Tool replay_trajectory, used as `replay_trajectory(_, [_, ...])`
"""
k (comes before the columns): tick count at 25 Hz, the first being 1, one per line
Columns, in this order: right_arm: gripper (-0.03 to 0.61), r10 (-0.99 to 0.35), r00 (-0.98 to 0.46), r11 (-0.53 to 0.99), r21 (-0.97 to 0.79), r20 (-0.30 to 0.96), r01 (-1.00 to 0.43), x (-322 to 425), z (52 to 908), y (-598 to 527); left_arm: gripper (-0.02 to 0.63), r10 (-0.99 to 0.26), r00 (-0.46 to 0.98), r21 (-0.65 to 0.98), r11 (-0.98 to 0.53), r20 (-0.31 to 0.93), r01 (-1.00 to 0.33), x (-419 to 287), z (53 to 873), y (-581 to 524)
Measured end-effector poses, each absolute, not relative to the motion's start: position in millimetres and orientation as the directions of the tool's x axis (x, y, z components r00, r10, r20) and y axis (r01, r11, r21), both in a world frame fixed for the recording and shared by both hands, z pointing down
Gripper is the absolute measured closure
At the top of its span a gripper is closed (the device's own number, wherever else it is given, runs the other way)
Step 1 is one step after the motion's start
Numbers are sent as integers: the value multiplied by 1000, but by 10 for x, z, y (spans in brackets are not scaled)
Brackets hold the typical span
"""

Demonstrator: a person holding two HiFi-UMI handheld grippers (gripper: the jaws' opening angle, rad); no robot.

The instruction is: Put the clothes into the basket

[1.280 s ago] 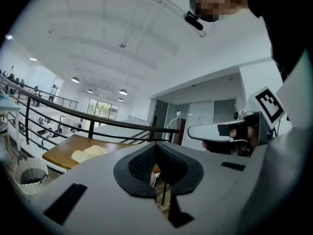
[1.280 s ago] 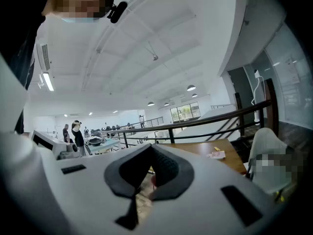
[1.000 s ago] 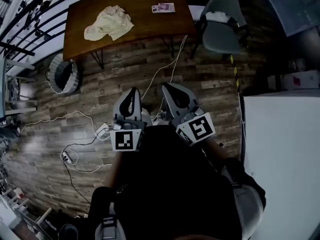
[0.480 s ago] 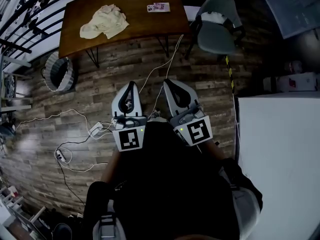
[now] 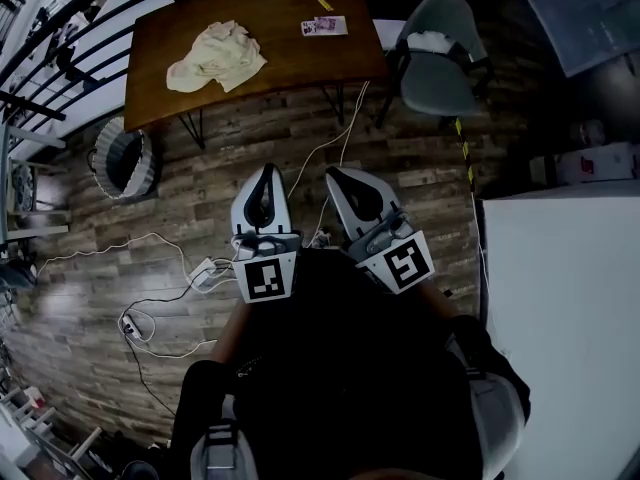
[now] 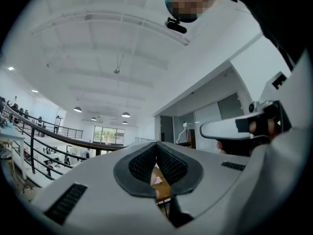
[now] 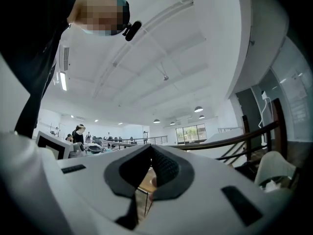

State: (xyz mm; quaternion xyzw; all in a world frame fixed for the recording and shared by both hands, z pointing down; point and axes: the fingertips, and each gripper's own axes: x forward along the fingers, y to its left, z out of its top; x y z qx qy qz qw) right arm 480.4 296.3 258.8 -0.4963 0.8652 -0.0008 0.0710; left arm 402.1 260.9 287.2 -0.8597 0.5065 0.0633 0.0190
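Well, the work was not yet within reach, so this was about setting up the approach. The left gripper (image 6: 156,148) had its jaws pressed together with nothing in them, and the right gripper (image 7: 150,151) was the same, closed on air. Both sat near my body, side by side, pointing toward the desk (image 5: 300,63). The clothes (image 5: 215,56) lay in a cream heap on the desk's left half, well apart from both grippers. The basket (image 5: 124,158) stood on the floor (image 5: 200,190) just off the desk's left end, near the heap but lower.

I judged the left gripper suited the pick, being on the heap's side. I wanted its jaws parted wide before they got to the cloth. I would have aimed at the bunched middle, where the folds looked thickest, and bitten deep so no loose tail dragged. The card (image 5: 325,26) further right on the desk was well clear. The cables (image 5: 207,268) on the floor lay between me and the basket, so I meant to step carefully. The lift needed to clear the desk edge before swinging over the basket's rim
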Motion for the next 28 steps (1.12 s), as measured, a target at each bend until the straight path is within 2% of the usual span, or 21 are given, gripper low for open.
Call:
replay_trajectory(11, [568,-848,-530,529,-90,-17,-844,3890,2746,1929,601,-862,499,63,-505,-89,-861,3304,2934,1552])
replay_trajectory(19, [568,-888,-458,461,-96,-48,-882,3377,2745,1137,601,-800,589,17,-594,-110,-804,2680,2857,869])
replay_trajectory(28, [567,-877,-480,478,-63,29,-876,2779,2837,701,601,-811,578,60,-584,-90,-810,2171,2985,533])
